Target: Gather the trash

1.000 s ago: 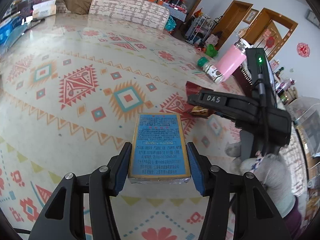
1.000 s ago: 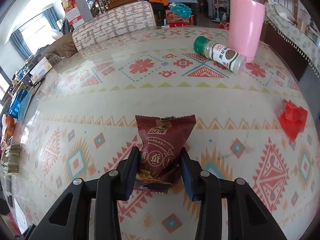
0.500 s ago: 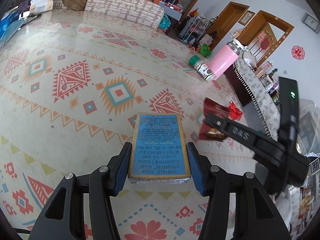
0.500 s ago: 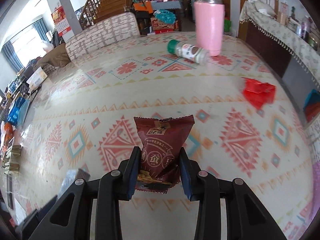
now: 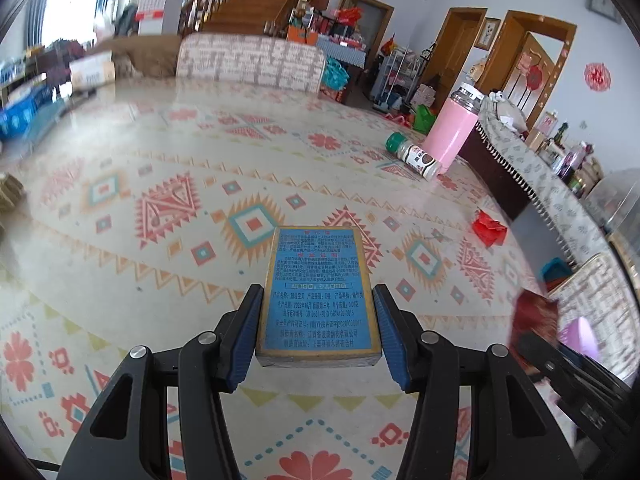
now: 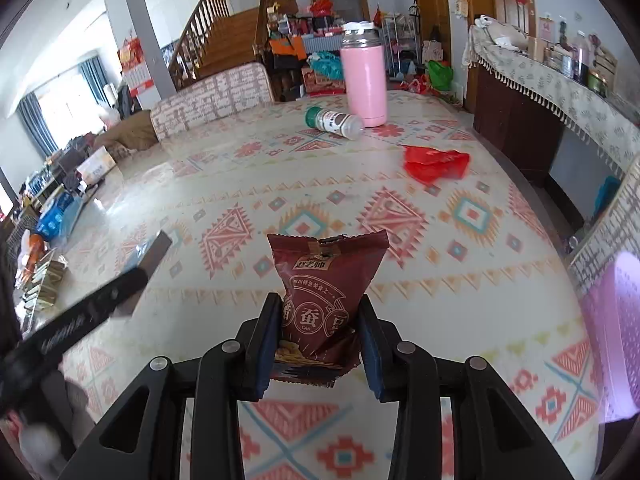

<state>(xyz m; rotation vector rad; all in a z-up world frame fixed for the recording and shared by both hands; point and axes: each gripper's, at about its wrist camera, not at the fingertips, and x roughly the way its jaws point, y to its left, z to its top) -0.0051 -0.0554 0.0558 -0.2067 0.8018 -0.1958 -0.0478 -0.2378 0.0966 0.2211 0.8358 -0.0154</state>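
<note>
My left gripper [image 5: 318, 334] is shut on a flat blue box [image 5: 318, 292] with a yellow rim, held above the patterned table [image 5: 160, 208]. My right gripper [image 6: 318, 350] is shut on a dark red snack packet [image 6: 324, 284], also held above the table. The right gripper shows blurred at the lower right of the left wrist view [image 5: 536, 336]. The left gripper shows blurred at the left of the right wrist view [image 6: 96, 304]. A crumpled red wrapper [image 6: 434, 164] lies on the table toward the far right; it also shows in the left wrist view [image 5: 488, 227].
A pink flask [image 6: 366, 80] stands at the far side with a green-capped jar [image 6: 334, 120] lying beside it. A lilac container [image 6: 616, 328] sits at the right table edge. Packets and boxes [image 6: 44, 264] crowd the left edge. A padded chair back [image 5: 250, 62] stands behind the table.
Both grippers have pulled back toward the near right of the table, still holding their items. The right gripper has dropped toward the lower right of the left wrist view.
</note>
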